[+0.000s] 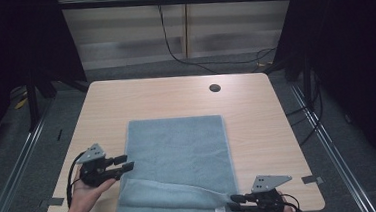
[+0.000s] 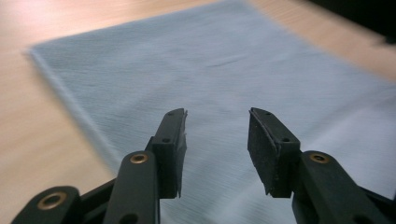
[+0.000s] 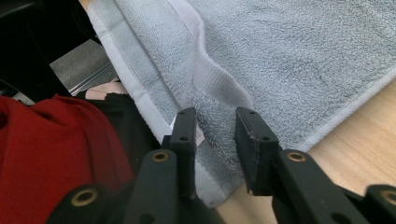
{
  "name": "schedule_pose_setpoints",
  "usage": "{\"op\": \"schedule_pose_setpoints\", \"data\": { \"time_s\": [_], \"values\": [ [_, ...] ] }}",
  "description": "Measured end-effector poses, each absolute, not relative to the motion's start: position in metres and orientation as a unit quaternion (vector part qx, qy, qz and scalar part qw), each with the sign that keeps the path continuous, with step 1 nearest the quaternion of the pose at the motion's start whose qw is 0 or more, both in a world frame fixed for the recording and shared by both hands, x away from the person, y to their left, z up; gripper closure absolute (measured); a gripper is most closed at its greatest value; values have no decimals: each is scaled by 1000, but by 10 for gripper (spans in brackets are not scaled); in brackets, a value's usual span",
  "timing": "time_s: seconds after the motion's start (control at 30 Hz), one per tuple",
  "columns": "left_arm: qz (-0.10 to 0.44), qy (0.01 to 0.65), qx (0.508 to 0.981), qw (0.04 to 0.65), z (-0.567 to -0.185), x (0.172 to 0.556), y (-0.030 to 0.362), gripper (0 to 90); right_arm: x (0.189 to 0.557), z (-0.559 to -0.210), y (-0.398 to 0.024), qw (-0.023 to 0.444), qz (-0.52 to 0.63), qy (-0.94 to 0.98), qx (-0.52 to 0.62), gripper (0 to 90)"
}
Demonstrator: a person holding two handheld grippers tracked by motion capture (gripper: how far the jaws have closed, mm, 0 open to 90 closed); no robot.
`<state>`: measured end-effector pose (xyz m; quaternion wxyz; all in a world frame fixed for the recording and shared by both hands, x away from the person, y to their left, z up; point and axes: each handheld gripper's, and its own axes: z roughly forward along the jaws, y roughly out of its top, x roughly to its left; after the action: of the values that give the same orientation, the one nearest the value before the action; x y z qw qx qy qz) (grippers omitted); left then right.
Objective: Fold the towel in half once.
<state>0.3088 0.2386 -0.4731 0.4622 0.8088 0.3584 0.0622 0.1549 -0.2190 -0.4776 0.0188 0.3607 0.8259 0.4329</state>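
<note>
Folding looks to be the work in hand. Left claw (image 1: 127, 161) stands partly open at the left long edge of the pale grey-blue terry towel (image 1: 179, 156), gripping nothing. That towel lies flat on the light wooden table (image 1: 257, 116), long axis running away from the person, near hem doubled over in a loose fold (probably just let go). Right claw (image 1: 236, 203) sits at the near right corner, partly open astride the folded hem, pads apparently not pressing.
</note>
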Motion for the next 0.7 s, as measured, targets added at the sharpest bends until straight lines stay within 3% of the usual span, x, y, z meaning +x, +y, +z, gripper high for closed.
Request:
{"op": "schedule_pose_setpoints", "data": {
  "time_s": [0.2, 0.47, 0.6, 0.7],
  "values": [
    [48, 288, 870, 398, -487, 289, 215, 570, 157, -464, -227, 29, 459, 810, 363, 598],
    [16, 255, 879, 402, -489, 255, 216, 571, 199, -463, -209, 38, 459, 808, 367, 636],
    [-3, 256, 876, 409, -494, 249, 220, 534, 218, -476, -190, -3, 445, 822, 354, 598],
    [3, 257, 878, 404, -494, 250, 222, 626, 218, -483, -182, -2, 420, 837, 351, 590]
  ]
}}
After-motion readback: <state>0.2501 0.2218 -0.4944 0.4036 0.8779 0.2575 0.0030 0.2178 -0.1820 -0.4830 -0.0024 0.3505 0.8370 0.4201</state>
